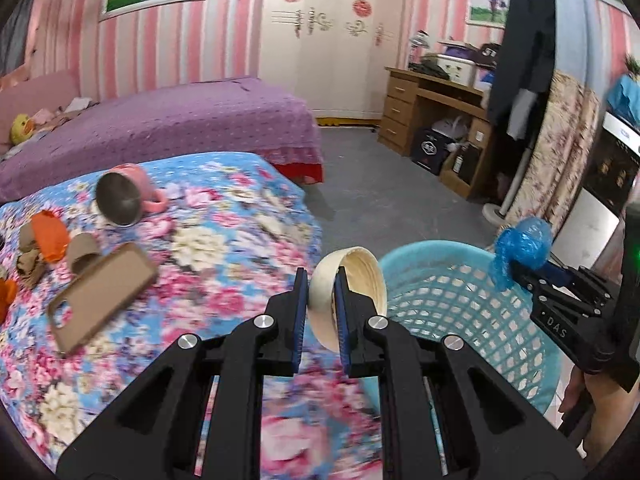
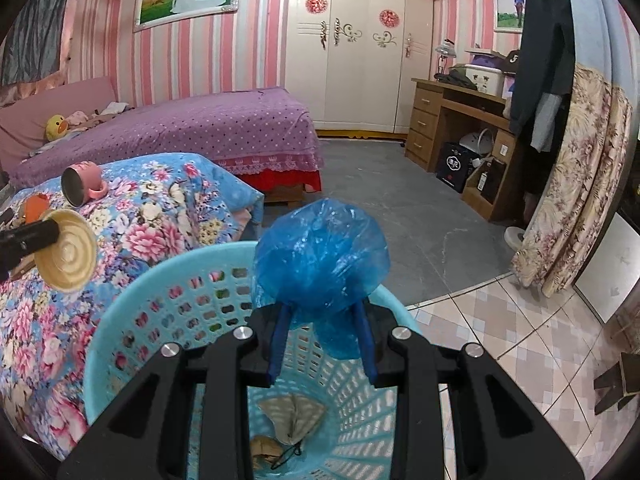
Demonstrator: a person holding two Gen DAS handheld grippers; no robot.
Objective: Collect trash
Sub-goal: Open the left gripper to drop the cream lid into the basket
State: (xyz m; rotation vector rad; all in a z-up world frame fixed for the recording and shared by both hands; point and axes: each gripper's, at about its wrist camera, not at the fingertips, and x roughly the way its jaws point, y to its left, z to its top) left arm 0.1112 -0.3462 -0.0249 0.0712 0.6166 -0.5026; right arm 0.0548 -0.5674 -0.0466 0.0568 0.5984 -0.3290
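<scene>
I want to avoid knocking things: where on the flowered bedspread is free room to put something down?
Free: the flowered bedspread between the brown phone case and the basket, and right of the pink mug. Crowded: the left part, around the orange scrap and cardboard tubes.

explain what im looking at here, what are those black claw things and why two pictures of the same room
The black claws are hand-held grippers: a person holds one in each hand, and each carries a wide-angle camera looking along its fingers, hence two pictures of one bedroom. In the left camera's picture, the left gripper pinches a cream paper bowl by its wall. In the right camera's picture, the right gripper holds a crumpled blue plastic bag over a light blue basket with some scraps already inside. On the floral bedspread lie a pink mug on its side, a brown phone case, cardboard tubes and orange scraps.
</scene>
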